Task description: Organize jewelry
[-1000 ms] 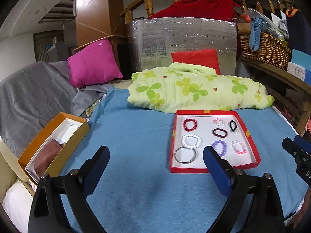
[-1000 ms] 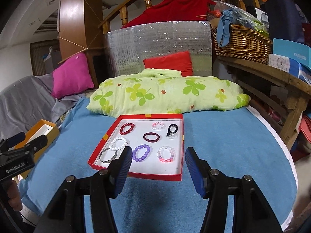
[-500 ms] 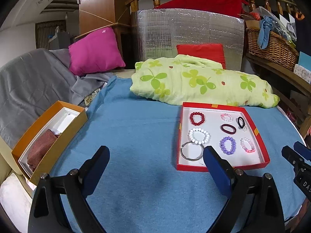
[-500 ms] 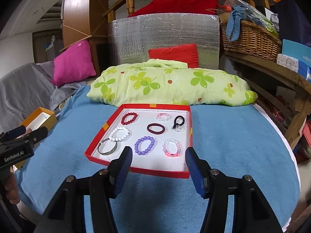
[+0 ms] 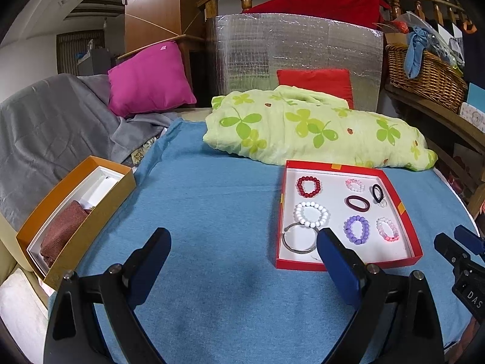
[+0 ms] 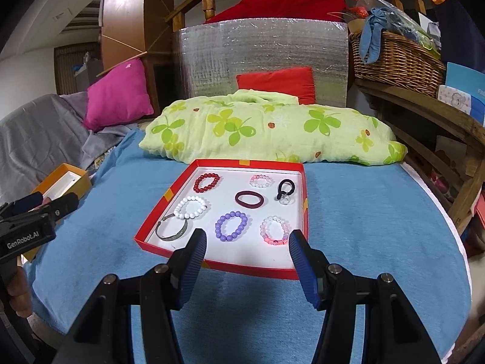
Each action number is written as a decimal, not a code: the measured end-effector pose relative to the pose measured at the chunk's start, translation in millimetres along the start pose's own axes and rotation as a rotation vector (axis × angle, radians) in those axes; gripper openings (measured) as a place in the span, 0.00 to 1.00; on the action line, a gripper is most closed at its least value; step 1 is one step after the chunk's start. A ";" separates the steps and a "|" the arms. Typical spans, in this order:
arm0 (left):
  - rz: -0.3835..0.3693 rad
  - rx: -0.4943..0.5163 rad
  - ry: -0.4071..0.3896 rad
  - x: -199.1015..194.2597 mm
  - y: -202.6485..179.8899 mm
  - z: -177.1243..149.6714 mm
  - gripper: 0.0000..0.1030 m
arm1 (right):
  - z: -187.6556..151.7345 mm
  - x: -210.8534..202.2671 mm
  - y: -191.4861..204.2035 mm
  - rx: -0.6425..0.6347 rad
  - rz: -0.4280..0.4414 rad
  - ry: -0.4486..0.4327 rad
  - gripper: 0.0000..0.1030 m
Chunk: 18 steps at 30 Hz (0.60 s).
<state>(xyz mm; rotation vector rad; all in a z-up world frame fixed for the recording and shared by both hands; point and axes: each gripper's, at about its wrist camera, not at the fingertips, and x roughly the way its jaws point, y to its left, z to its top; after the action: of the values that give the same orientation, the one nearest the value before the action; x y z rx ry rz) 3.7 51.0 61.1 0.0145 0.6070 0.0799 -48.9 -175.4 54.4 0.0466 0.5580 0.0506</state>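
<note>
Beads in the red tray could be knocked away by the wide-open, empty right hand-held gripper.

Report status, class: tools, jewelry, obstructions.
Left tool open, right tool open, both empty. Seven pieces untouched in red tray. Nothing blocking.

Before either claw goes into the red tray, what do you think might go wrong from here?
1. The white bead bracelet touches the metal bangle, so gripping one may drag the other.
2. The black hair tie has a small clear charm attached; it might snag or swing when lifted.
3. The red tray sits loose on soft blue cloth, so a nudge from the open right claw could slide it.
</note>
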 end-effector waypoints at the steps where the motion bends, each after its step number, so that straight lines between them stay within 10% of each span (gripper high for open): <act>1: 0.000 -0.001 0.000 0.1 0.1 0.0 0.94 | 0.3 0.6 0.4 -0.001 0.002 0.000 0.59; 18: -0.003 0.001 -0.003 9.9 -2.3 3.9 0.94 | 6.4 13.3 -1.4 0.019 0.014 0.010 0.59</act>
<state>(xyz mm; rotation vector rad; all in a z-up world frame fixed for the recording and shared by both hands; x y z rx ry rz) 14.2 49.6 58.6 0.0143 0.6042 0.0771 -34.2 -176.1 52.7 0.0692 0.5680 0.0588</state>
